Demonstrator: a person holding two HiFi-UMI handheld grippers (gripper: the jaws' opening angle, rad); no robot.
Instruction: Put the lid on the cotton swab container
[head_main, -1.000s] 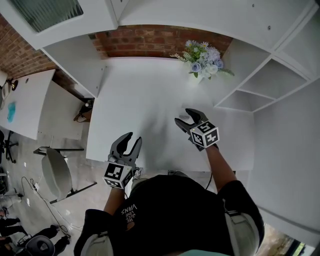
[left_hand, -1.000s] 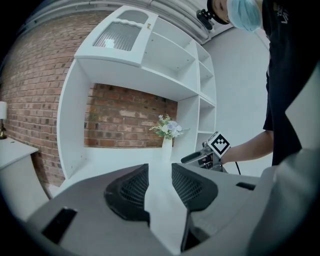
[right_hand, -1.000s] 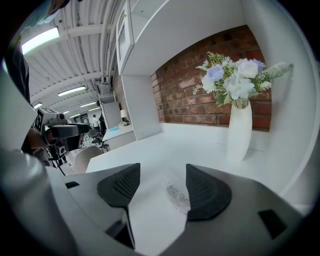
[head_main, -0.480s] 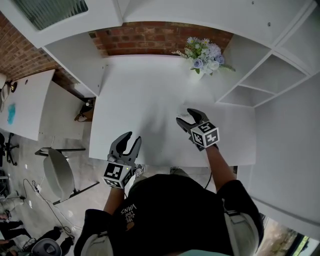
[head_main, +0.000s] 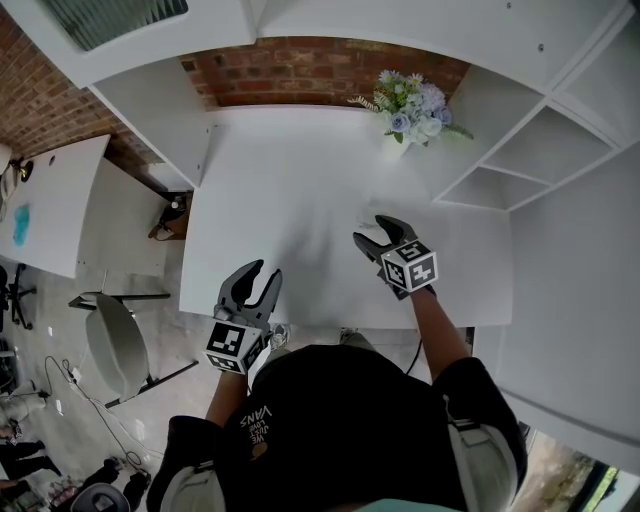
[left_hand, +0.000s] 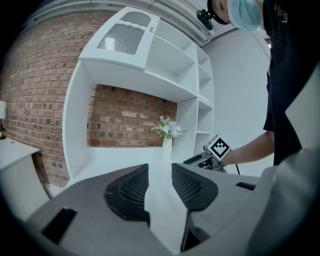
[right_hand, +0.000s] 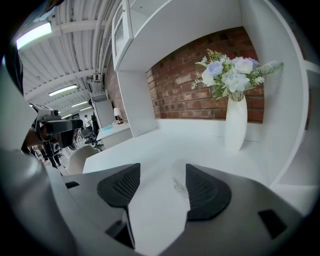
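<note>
My right claw (head_main: 377, 232) was over the right part of the white table (head_main: 280, 180), with its two jaws set wide apart. In the right gripper view the cotton swab container (right_hand: 180, 181) stood on the table in the gap between these jaws. It was a small clear thing, hard to see against the white surface. It was much closer to the right jaw than to the left one, just beside that jaw's inner side, but I could not tell if the jaw touched it. The jaws were not closed on it. I also could not tell whether the lid was on it. In the head view the container was only a faint pale spot at the tips of this claw.

My left claw (head_main: 259, 277) was at the near left of the table, close to the near edge and well apart from the container. Its jaws were open to a narrower gap, and between them I saw only the bare table.

At the far right of the table, before the brick wall (head_main: 300, 75), stood a white vase with flowers (head_main: 408, 110), well apart from both claws.
</note>
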